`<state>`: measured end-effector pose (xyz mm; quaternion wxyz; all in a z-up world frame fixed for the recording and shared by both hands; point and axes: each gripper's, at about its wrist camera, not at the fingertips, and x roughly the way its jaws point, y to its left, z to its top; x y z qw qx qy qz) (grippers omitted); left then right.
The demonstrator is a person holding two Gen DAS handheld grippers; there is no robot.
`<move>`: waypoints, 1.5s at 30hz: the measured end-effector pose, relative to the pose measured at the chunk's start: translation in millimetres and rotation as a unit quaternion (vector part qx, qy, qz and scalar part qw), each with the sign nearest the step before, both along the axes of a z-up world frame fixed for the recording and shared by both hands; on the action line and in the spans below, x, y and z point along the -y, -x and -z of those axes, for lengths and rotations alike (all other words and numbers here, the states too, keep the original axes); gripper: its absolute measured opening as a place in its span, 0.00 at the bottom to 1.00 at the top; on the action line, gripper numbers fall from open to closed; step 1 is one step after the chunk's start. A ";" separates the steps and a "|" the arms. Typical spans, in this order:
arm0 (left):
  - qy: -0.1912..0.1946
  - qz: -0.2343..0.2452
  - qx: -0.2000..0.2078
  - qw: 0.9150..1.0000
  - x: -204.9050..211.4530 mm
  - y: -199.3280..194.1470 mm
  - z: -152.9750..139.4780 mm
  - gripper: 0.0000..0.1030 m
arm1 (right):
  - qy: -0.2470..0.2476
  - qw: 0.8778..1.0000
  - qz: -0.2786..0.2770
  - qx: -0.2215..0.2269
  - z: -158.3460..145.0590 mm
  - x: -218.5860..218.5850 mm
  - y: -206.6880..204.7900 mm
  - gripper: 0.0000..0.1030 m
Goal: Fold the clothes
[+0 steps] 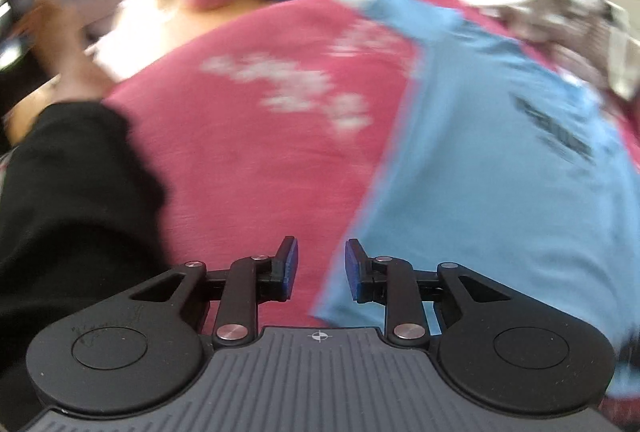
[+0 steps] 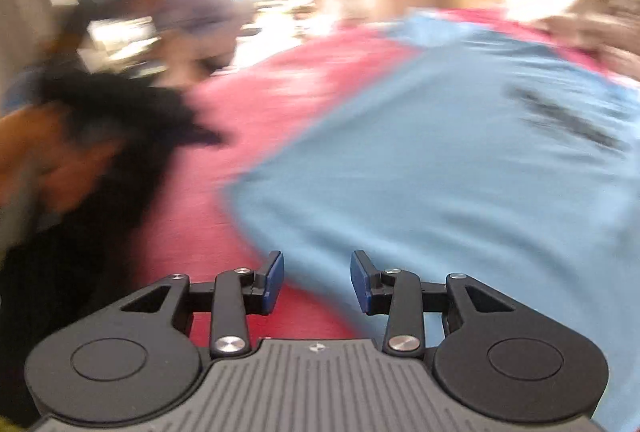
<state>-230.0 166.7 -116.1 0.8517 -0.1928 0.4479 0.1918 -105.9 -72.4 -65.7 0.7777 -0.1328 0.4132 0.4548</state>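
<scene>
We see the blue shirt [image 1: 500, 160] at frame right lying flat, still unfolded; our left gripper [image 1: 321, 269] and right gripper [image 2: 317, 282] gape empty.

Both wrist cameras look forward and steeply down along their tools, close above the bed [image 1: 248, 160], sharing the blue shirt [image 1: 500, 172] at right and the black garment [image 2: 100, 192] at left.
</scene>
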 end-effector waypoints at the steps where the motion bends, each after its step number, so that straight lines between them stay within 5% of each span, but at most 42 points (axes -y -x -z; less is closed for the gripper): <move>1: 0.006 0.024 0.002 1.000 8.5 -3.9 -0.3 0.25 | 0.022 0.999 0.031 0.001 5.0 12.1 -6.7 0.39; 3: 0.025 0.053 -0.028 0.998 21.7 -15.2 10.1 0.26 | 0.071 0.994 0.078 -0.012 18.2 34.0 -14.3 0.40; 6: 0.036 0.041 -0.107 0.993 28.9 -25.1 43.6 0.28 | 0.125 0.988 0.075 -0.054 41.9 60.3 -2.3 0.40; 11: 0.007 -0.002 -0.121 0.993 29.9 -19.5 25.6 0.29 | 0.100 0.986 0.076 -0.108 31.6 100.8 26.9 0.44; 15: -0.031 -0.017 -0.114 0.993 46.8 -9.0 -8.1 0.29 | 0.032 0.988 0.142 -0.045 -4.1 132.5 10.3 0.44; 18: -0.064 -0.005 -0.103 0.993 69.2 -7.2 -33.9 0.30 | 0.028 0.984 0.174 0.023 -22.3 150.5 0.9 0.45; 21: -0.088 0.020 -0.082 0.993 92.1 -16.7 -57.3 0.30 | -0.004 0.981 0.189 0.038 -36.2 175.5 8.6 0.48; 26: -0.097 0.118 -0.070 0.986 130.8 -44.5 -60.4 0.34 | 0.027 0.984 0.172 0.033 -26.9 181.7 20.3 0.48; 29: -0.101 0.205 -0.095 0.969 151.0 -57.2 -36.1 0.34 | 0.035 0.986 0.162 0.016 -16.5 175.7 18.2 0.46; 32: -0.129 0.291 -0.119 0.941 159.9 -61.5 -14.8 0.34 | 0.033 0.989 0.143 0.007 -9.1 157.6 15.9 0.43; 37: -0.175 0.430 -0.137 0.875 166.7 -54.0 5.7 0.34 | 0.044 0.998 0.031 0.021 -0.9 110.2 27.1 0.43; 41: -0.217 0.508 -0.156 0.819 166.6 -45.2 25.4 0.34 | 0.070 0.993 -0.074 0.059 11.1 66.0 41.4 0.43; 45: -0.194 0.501 -0.154 0.829 159.7 -59.7 31.6 0.34 | 0.095 0.983 -0.139 0.076 27.3 38.8 39.0 0.43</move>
